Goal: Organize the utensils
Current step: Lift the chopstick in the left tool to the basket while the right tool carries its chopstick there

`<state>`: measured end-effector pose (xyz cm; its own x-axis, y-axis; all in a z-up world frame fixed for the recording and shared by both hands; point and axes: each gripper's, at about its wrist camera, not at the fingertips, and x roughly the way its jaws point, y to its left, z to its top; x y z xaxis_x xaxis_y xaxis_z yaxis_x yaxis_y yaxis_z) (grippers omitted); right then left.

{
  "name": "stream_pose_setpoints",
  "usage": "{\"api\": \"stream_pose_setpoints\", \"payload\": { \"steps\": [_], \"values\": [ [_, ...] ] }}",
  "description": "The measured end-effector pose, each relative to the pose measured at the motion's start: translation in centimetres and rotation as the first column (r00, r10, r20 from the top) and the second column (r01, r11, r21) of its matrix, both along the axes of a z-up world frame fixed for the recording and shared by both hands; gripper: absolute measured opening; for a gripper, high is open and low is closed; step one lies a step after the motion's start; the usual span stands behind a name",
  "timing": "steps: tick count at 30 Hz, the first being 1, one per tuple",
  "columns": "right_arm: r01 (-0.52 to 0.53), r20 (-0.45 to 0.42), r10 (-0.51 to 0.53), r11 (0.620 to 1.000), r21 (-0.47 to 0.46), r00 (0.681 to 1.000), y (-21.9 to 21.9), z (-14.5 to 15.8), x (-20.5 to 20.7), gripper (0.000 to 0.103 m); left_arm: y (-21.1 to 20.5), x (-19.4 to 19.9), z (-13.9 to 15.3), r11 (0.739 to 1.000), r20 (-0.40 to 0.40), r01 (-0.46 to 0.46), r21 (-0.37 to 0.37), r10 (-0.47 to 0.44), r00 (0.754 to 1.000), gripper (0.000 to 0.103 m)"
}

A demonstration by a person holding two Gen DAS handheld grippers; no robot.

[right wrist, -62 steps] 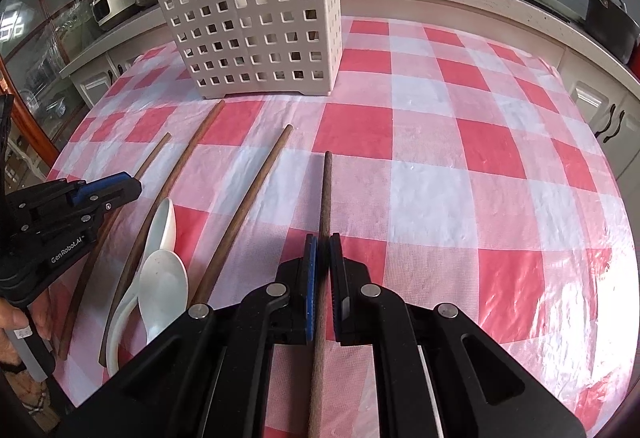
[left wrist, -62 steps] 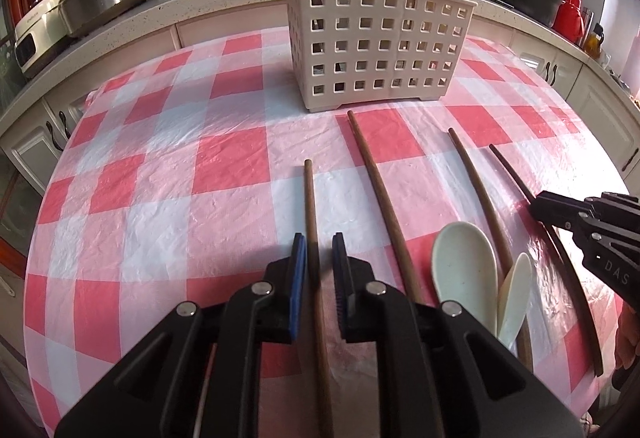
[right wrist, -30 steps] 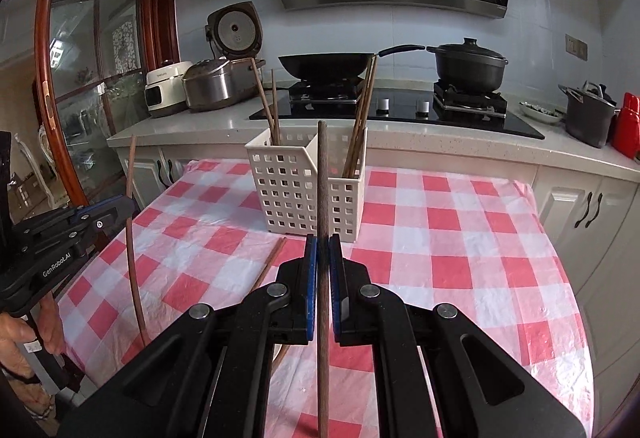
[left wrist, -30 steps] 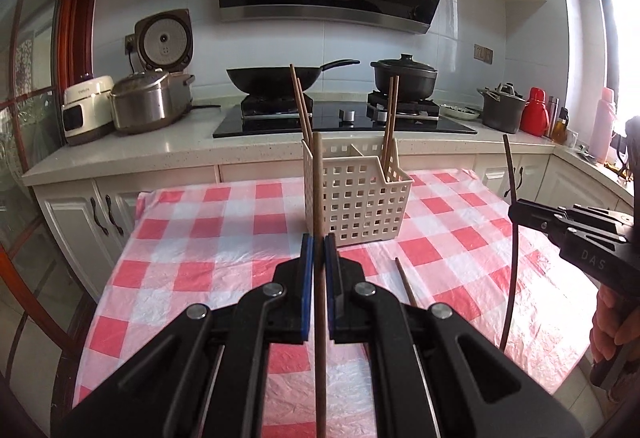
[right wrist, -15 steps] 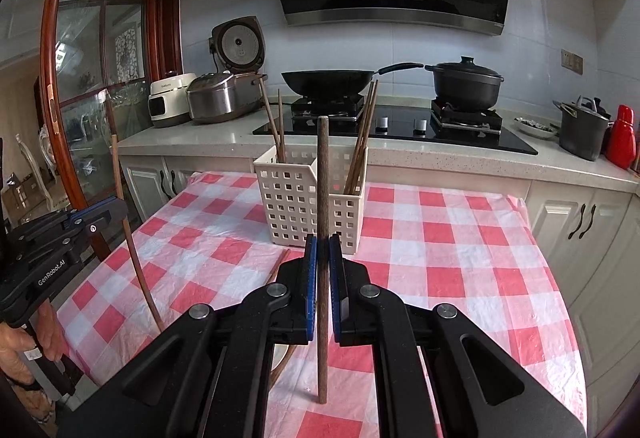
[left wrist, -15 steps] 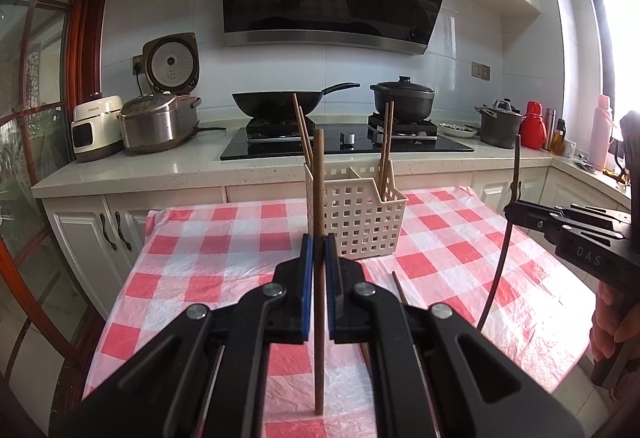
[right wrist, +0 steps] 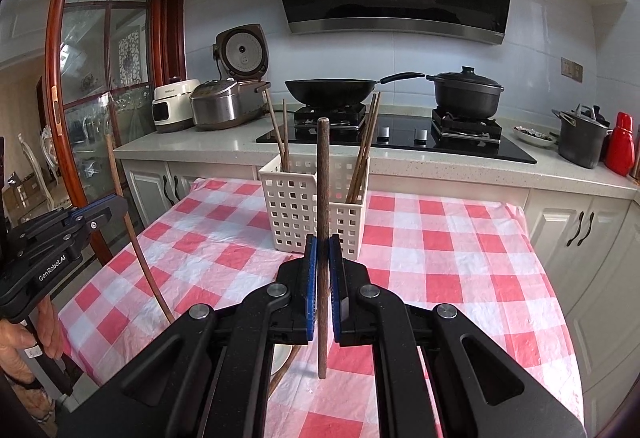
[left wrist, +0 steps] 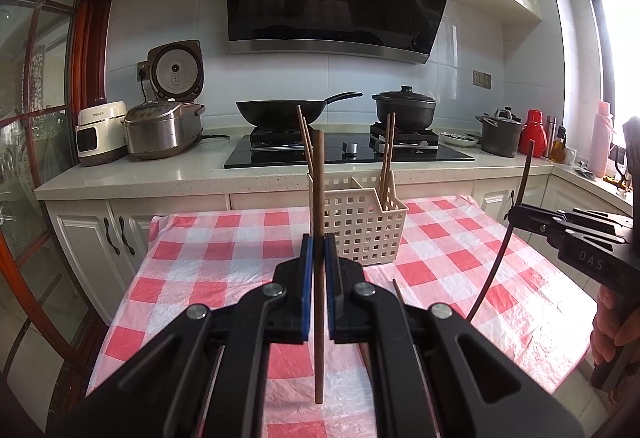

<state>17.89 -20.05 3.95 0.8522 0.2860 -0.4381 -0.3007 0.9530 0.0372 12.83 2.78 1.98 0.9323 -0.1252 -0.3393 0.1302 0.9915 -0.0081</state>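
In the left wrist view, the left hand-held gripper [left wrist: 316, 266] is clamped on a brown wooden chopstick [left wrist: 318, 198], which stands upright between the blue pads, its lower end hanging clear above the checked table [left wrist: 224, 262]. Beyond it, the cream slotted utensil basket [left wrist: 360, 226] stands on the table with chopsticks leaning in its compartments. At the right edge, the right hand-held gripper [left wrist: 516, 216] holds a darker chopstick [left wrist: 500, 250] roughly upright.

In the right wrist view, the right hand-held gripper [right wrist: 322, 270] is closed on that dark chopstick [right wrist: 323, 178], vertical and lined up before the basket [right wrist: 296, 210]. At the left edge, the left hand-held gripper [right wrist: 116, 208] pinches its chopstick [right wrist: 136, 242], tilted above the table's near-left corner. A white spoon [right wrist: 282, 358] lies partly hidden beneath the gripper body.
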Motion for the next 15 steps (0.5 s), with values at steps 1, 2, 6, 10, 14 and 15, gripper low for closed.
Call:
{"api": "stream_pose_setpoints", "payload": {
  "steps": [1,2,6,10,14,15],
  "values": [
    [-0.001,-0.001,0.001,1.0,-0.001,1.0,0.02,-0.04,-0.01,0.007,-0.03,-0.01,0.0,1.0,0.0,0.0,0.001,0.0,1.0,0.006],
    [-0.001,-0.003,0.001,1.0,-0.001,1.0,-0.06,-0.03,0.06,0.007,-0.01,-0.01,0.0,1.0,0.0,0.0,0.002,0.0,1.0,0.006],
    [-0.002,-0.003,0.002,1.0,0.0,1.0,-0.05,0.0,0.09,0.007,0.0,0.04,0.06,1.0,-0.001,0.0,0.001,0.0,1.0,0.006],
    [-0.007,0.0,0.007,1.0,-0.004,1.0,0.1,0.04,0.14,0.007,-0.05,0.01,0.11,1.0,-0.001,0.002,0.003,-0.002,1.0,0.006],
    [-0.011,0.003,0.011,1.0,-0.011,1.0,0.36,0.12,0.24,0.007,-0.21,0.3,0.3,1.0,0.004,0.005,0.012,-0.005,1.0,0.006],
    [-0.012,0.004,0.012,1.0,-0.012,1.0,0.37,0.14,0.3,0.007,-0.26,0.36,0.36,1.0,0.005,0.006,0.013,-0.006,1.0,0.006]
  ]
}}
